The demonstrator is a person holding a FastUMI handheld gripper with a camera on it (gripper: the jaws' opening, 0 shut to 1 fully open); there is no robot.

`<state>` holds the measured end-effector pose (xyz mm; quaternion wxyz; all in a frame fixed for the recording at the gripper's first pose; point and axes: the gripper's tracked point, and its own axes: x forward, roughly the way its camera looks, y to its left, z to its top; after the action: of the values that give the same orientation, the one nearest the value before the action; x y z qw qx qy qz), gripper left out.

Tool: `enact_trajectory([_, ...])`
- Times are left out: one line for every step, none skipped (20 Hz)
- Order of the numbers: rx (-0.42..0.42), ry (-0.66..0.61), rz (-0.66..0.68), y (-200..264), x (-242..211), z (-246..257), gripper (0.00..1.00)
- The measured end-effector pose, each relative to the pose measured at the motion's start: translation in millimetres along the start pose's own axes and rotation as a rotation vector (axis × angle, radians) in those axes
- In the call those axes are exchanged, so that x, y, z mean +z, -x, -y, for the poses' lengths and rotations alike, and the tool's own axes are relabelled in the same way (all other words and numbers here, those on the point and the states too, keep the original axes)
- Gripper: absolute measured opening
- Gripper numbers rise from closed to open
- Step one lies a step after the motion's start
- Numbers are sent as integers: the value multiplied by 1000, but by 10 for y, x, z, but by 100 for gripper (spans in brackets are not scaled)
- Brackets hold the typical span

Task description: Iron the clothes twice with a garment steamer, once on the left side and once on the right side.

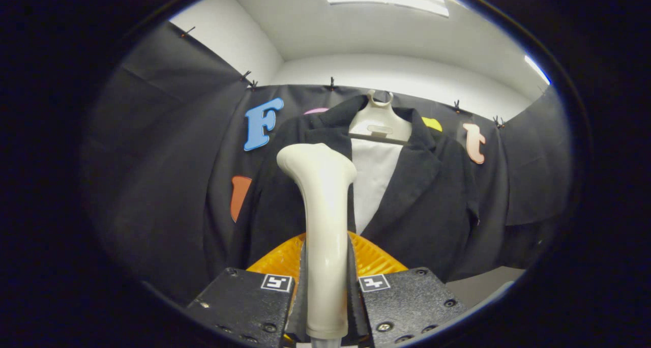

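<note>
A white garment steamer (322,221) stands upright between my fingers, its handle pressed from both sides; my gripper (325,287) is shut on it. The steamer's wide head points up and sits over the left front of a dark jacket (422,200). The jacket hangs on a pale hanger (379,124) against the black cloth wall, with a white panel (374,180) showing between its lapels. Whether the steamer head touches the cloth I cannot tell.
An orange ribbed thing (371,259) lies just beyond my fingers, below the jacket's hem. Black cloth (168,160) closes the booth on the left, back and right. A pale surface (483,284) shows low on the right.
</note>
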<state>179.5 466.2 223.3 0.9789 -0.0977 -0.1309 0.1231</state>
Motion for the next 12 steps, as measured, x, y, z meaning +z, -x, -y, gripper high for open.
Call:
enact_trajectory([6,11,-12,31,-76,-23,34])
enact_trajectory([11,21,-27,69,-155,-48,34])
enact_trajectory([18,26,-43,100,-243,-74,34])
enact_trajectory([23,29,-58,138,-318,-101,34])
enact_trajectory([26,31,-71,169,-381,-100,34])
enact_trajectory([25,34,-81,197,-431,-100,34])
enact_trajectory([26,36,-92,221,-485,-100,34])
enact_trajectory([32,37,-100,252,-531,-114,35])
enact_trajectory([35,39,-108,285,-585,-130,34])
enact_trajectory([42,41,-115,315,-627,-134,34])
enact_trajectory([52,34,-121,359,-684,-143,34])
enact_trajectory([51,20,-126,416,-745,-148,34])
